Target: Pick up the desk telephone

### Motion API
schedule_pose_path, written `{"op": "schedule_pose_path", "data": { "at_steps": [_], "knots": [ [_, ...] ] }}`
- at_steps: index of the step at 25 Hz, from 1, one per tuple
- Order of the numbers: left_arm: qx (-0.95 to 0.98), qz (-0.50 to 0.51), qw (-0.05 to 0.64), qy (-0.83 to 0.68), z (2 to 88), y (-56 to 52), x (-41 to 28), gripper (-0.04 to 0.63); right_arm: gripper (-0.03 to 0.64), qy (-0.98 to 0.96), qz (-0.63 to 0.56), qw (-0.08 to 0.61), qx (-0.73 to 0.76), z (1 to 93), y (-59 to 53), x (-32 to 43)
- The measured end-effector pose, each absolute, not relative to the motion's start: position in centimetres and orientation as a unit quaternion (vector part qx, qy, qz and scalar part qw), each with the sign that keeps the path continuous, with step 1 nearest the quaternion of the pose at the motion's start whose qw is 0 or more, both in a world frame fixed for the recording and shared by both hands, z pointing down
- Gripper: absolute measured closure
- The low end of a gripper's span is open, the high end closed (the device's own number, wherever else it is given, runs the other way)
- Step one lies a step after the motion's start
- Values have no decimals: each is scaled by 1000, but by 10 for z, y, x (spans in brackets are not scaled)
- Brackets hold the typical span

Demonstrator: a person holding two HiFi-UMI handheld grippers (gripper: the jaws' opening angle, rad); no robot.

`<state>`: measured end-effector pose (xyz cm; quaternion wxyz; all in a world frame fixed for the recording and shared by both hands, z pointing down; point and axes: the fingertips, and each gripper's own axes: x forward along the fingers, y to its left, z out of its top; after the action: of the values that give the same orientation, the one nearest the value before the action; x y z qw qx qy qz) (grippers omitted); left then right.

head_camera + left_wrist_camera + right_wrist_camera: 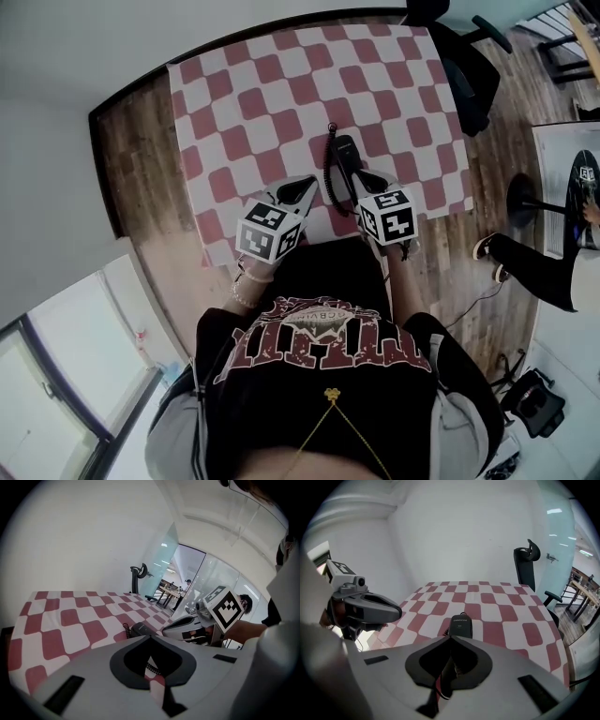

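On the counter (pixel 234 103), checked red and white, the black desk telephone (pixel 344 159) lies near the front edge, with its coiled cord (pixel 328 173) running along its left side. My left gripper (pixel 309 181) hovers just left of the telephone with its jaws clenched tip to tip, grasping nothing. My right gripper (pixel 362 178) likewise has its jaws clenched and empty. Seen from the right gripper view, the telephone sits just ahead of their tips, apart from them.

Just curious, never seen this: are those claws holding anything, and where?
Nothing is held. The left gripper and right gripper are both shut and empty; the desk telephone lies on the table beyond them.
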<state>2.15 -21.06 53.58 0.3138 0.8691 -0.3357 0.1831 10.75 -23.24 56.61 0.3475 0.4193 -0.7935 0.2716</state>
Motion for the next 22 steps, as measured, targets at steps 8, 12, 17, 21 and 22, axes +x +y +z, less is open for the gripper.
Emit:
{"op": "schedule_pose_path", "data": {
  "at_steps": [8, 12, 17, 21, 22],
  "knots": [
    [866, 194, 319, -332, 545, -214, 19, 588, 597, -790, 268, 353, 425, 579, -239, 107],
    [867, 198, 321, -324, 547, -215, 20, 588, 597, -787, 260, 360, 429, 581, -239, 106],
    [870, 205, 324, -309, 551, -212, 25, 588, 589, -782, 252, 366, 437, 581, -242, 108],
    [871, 206, 327, -303, 554, -212, 25, 588, 490, -779, 257, 369, 437, 585, -243, 107],
    [871, 206, 329, -303, 555, -212, 24, 588, 469, -778, 258, 370, 438, 587, -243, 106]
  ]
}}
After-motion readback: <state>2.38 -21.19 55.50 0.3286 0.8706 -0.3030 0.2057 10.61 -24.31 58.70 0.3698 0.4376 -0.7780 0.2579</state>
